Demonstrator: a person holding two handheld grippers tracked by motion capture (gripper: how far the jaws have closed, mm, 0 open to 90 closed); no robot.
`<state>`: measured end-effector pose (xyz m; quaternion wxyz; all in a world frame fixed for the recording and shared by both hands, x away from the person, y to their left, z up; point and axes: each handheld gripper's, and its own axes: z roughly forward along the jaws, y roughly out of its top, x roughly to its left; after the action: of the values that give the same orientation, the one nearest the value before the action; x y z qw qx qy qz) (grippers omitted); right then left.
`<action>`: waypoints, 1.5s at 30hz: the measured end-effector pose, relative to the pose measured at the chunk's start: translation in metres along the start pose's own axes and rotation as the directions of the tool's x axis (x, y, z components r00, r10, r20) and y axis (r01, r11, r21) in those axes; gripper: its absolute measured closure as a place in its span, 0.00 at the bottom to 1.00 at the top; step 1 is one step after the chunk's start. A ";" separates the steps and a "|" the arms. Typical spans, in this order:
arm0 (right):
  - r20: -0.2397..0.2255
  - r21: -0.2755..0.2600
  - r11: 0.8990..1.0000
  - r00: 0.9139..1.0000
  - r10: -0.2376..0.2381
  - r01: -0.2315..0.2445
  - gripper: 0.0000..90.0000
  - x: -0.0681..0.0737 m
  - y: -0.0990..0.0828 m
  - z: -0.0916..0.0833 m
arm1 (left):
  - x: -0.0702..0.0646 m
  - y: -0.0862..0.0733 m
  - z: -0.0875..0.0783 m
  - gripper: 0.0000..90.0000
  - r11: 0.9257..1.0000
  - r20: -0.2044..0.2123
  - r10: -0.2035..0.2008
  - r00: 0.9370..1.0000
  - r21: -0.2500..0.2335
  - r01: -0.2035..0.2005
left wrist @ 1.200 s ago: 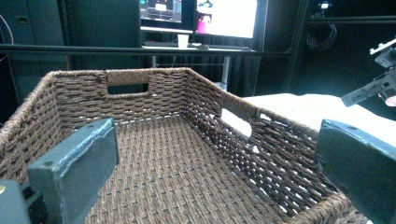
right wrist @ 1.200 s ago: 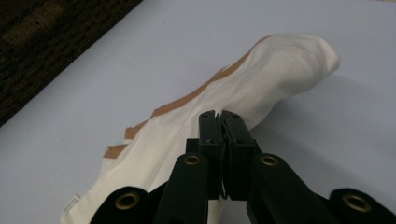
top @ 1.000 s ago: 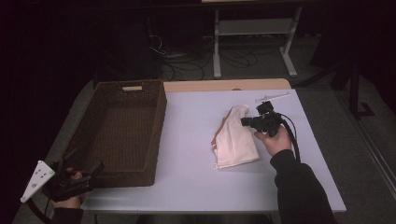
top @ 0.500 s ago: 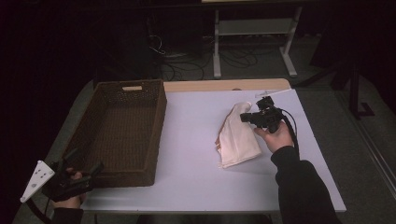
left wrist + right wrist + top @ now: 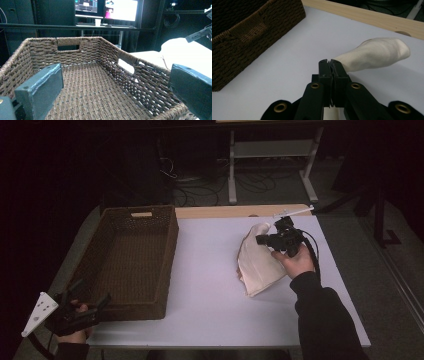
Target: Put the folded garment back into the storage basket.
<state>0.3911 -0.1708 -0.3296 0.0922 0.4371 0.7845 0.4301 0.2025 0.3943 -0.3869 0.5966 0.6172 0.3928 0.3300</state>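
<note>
Overhead, a white table (image 5: 210, 270) holds a brown wicker basket (image 5: 127, 260) at about nine o'clock and a cream cloth (image 5: 257, 265) at about three o'clock. The right gripper (image 5: 261, 240), held in a hand in a dark sleeve, has its jaws pressed together on the upper part of the cloth, pinching a fold; in the right gripper view the cloth (image 5: 374, 53) bulges out past the closed tips toward one o'clock. The left gripper (image 5: 90, 301) waits at seven o'clock beside the basket's near corner, jaws spread wide and holding nothing; its own view looks into the empty basket (image 5: 95, 85).

The step in hand looks like lifting the cloth to carry it toward the basket. To do it well, keep the pinch firm and raise the cloth until its trailing end clears the table before moving across.

Compared with a second ago, the right gripper has moved toward twelve o'clock and the cloth is drawn up taller and narrower. The left gripper has stayed put.
</note>
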 end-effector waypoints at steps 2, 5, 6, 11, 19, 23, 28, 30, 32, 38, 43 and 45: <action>0.000 -0.001 1.000 1.000 0.000 0.000 0.96 0.001 0.001 -0.001 | 0.000 0.000 0.000 0.00 1.000 0.000 -0.001 1.000 0.000 0.001; -0.002 -0.008 1.000 1.000 -0.005 0.005 0.96 0.004 0.006 -0.003 | 0.000 0.000 0.000 0.00 1.000 0.000 -0.001 1.000 0.000 0.001; -0.002 -0.008 1.000 1.000 -0.005 0.005 0.96 0.004 0.006 -0.003 | 0.000 0.000 0.000 0.00 1.000 0.000 -0.001 1.000 0.000 0.001; -0.011 -0.026 1.000 1.000 -0.015 0.014 0.96 0.009 0.014 -0.007 | 0.000 0.000 0.000 0.00 1.000 -0.001 -0.002 1.000 0.000 0.002; -0.016 -0.040 0.999 0.999 -0.030 0.029 0.96 0.019 0.024 -0.010 | 0.000 0.000 0.000 0.00 1.000 -0.001 -0.002 1.000 0.000 0.002; -0.021 -0.051 0.998 0.999 -0.038 0.037 0.96 0.024 0.030 -0.012 | 0.000 0.000 0.000 0.00 1.000 -0.001 -0.002 1.000 0.000 0.002; -0.018 -0.061 0.997 0.999 -0.050 0.049 0.96 0.028 0.035 -0.013 | 0.000 0.000 0.000 0.00 1.000 -0.001 -0.001 1.000 0.003 0.001; -0.017 -0.067 0.997 0.999 -0.050 0.048 0.96 0.031 0.038 -0.014 | 0.000 0.000 0.000 0.00 1.000 -0.003 0.001 1.000 0.004 -0.001; -0.018 -0.071 0.996 0.998 -0.052 0.050 0.96 0.032 0.039 -0.014 | -0.001 0.000 0.000 0.00 1.000 -0.004 0.001 1.000 0.004 -0.001; -0.026 -0.077 0.995 0.997 -0.068 0.066 0.96 0.041 0.047 -0.014 | 0.000 0.000 0.000 0.00 1.000 -0.003 0.000 1.000 0.003 0.000; -0.035 -0.080 0.994 0.996 -0.081 0.078 0.96 0.049 0.055 -0.013 | 0.000 0.000 0.000 0.00 1.000 -0.002 -0.002 1.000 0.001 0.002; -0.039 -0.083 0.993 0.996 -0.084 0.080 0.96 0.051 0.057 -0.013 | 0.000 0.000 0.000 0.00 1.000 -0.003 -0.002 1.000 0.001 0.002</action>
<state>0.3879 -0.1252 -0.2669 0.1109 0.3913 0.7855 0.4665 0.2020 0.3941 -0.3868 0.5961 0.6166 0.3945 0.3298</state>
